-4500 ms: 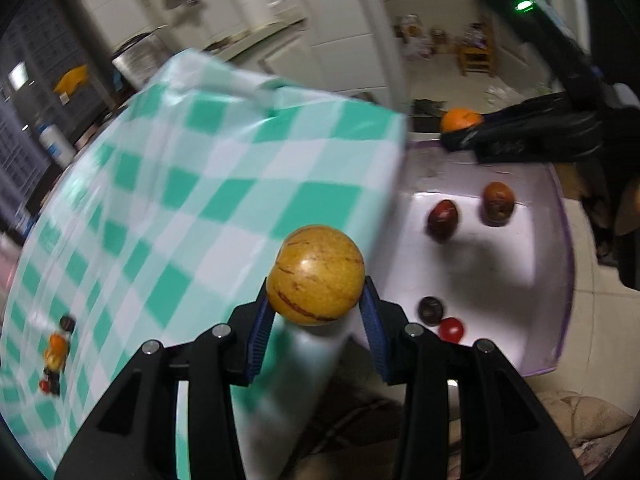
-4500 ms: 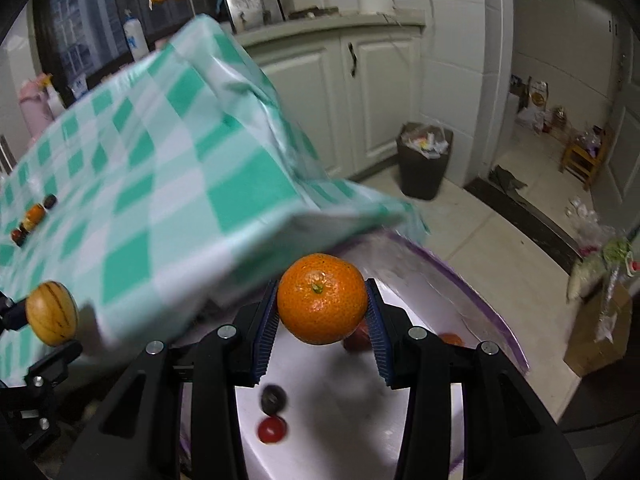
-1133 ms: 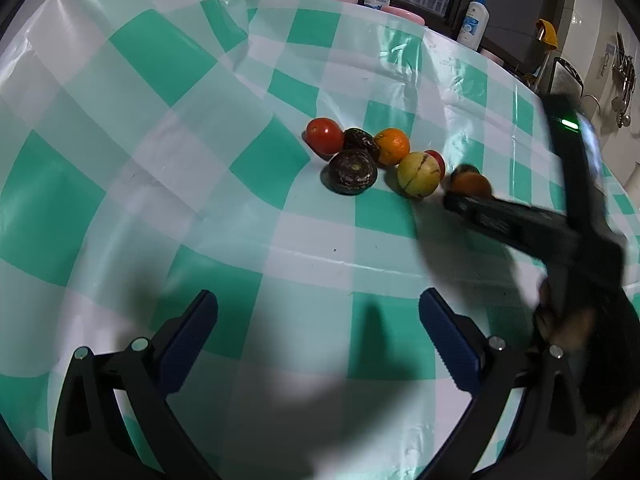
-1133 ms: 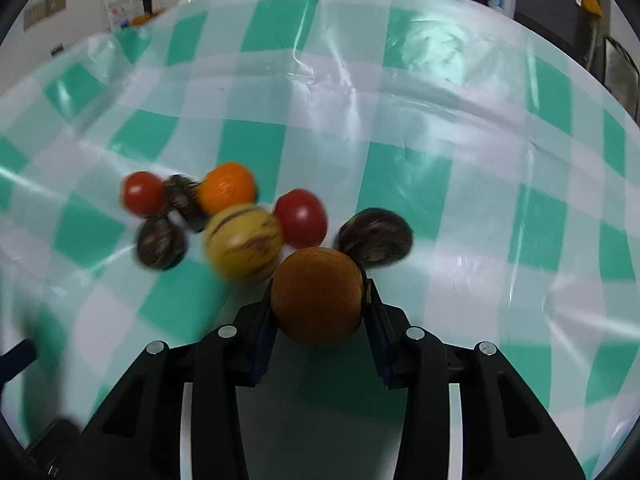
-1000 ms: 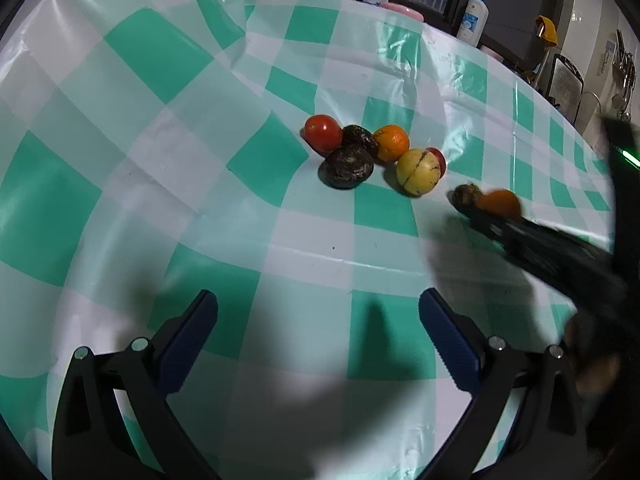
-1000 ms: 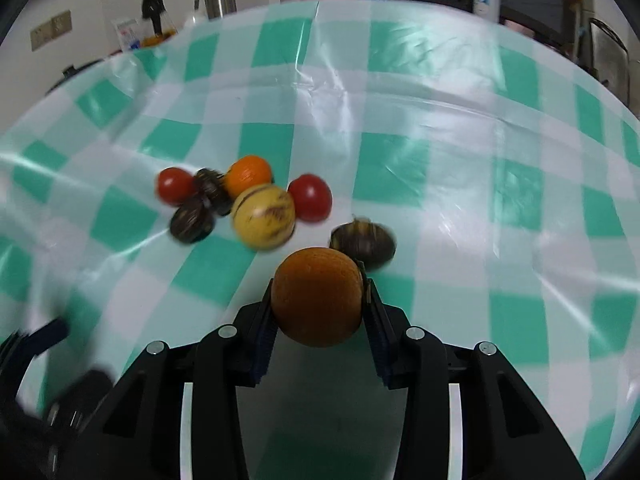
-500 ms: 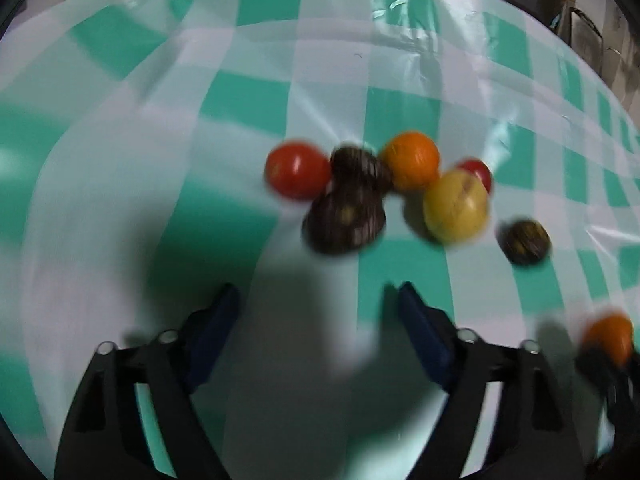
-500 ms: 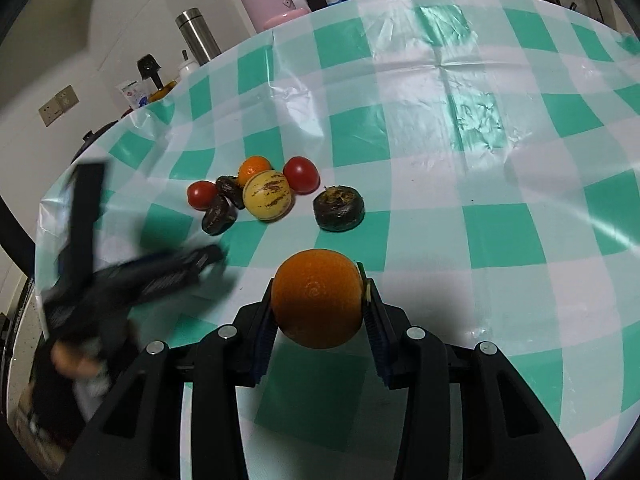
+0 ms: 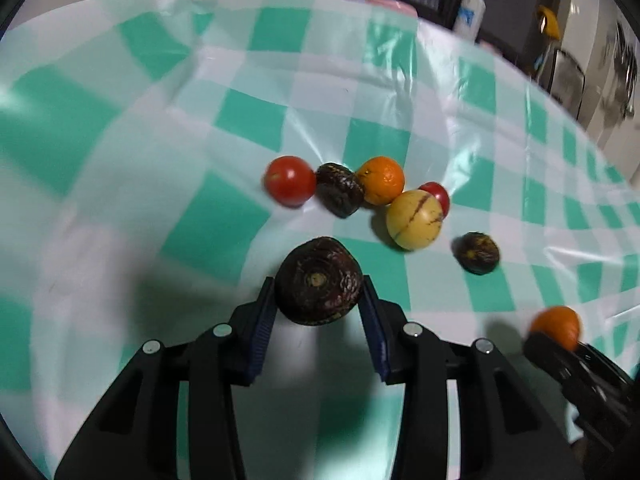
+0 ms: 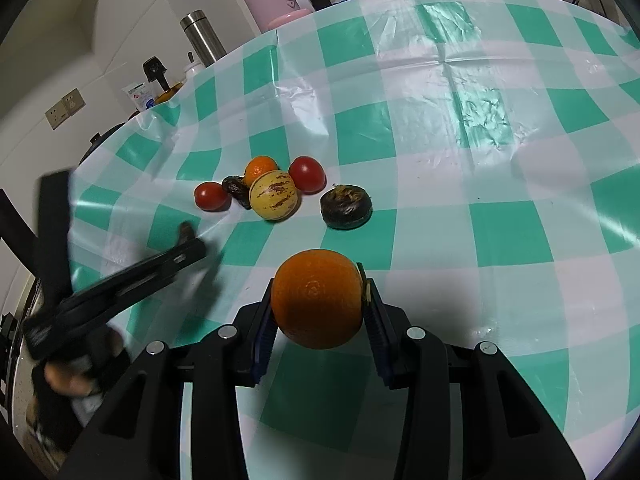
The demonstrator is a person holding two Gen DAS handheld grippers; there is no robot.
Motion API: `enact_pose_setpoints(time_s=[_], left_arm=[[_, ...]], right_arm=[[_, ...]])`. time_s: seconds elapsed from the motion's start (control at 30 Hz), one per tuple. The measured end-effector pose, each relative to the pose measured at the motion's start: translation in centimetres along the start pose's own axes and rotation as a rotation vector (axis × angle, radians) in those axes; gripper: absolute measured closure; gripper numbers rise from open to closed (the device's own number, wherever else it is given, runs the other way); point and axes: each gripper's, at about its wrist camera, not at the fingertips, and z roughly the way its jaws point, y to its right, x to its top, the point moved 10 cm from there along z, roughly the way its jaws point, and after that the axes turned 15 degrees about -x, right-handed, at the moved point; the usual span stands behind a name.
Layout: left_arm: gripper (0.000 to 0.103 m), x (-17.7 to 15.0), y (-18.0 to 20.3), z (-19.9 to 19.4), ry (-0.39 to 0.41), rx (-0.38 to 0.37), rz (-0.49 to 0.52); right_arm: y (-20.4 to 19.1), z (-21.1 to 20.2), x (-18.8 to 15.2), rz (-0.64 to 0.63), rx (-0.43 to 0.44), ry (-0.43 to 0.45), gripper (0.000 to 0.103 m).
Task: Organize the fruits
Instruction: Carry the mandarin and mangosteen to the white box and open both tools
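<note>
Wrinkled dark fruit [image 9: 319, 282] in left tongs [image 9: 319, 312] (just closing), glossy tablecloth [image 9: 160, 208]

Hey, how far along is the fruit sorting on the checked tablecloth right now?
Done: nothing here shows sorted fruit. In hand: the left claw, whose jaws have just been closing, grips a dark wrinkled fruit; the right claw holds an orange. Left on the tablecloth: two tomatoes, a small orange, a striped yellow fruit and two dark fruits.
</note>
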Motion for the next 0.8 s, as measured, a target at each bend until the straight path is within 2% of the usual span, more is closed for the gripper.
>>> enact_pose_setpoints(time_s=[0.17, 0.4, 0.6, 0.73, 0.8], left_arm=[[0.062, -1.2, 0.2, -2.0, 0.043, -0.027, -0.027], [0.062, -0.9, 1.8, -2.7, 0.069, -0.013, 0.049], [0.062, -1.0, 2.0, -2.9, 0.044, -0.012, 0.057], [0.062, -2.6, 3.2, -5.1, 0.042, -0.018, 0.08], [0.061, -3.5, 3.6, -6.5, 0.051, -0.008, 0.109]], right_arm=[[0.0, 0.1, -0.1, 0.004, 0.011, -0.008, 0.062], [0.3, 0.4, -0.1, 0.03, 0.028, -0.024, 0.062], [0.4, 1.0, -0.3, 0.028, 0.004, -0.058, 0.062], [0.5, 0.2, -1.4, 0.056, -0.028, -0.102, 0.062], [-0.2, -1.4, -2.5, 0.054, -0.027, -0.095, 0.062]])
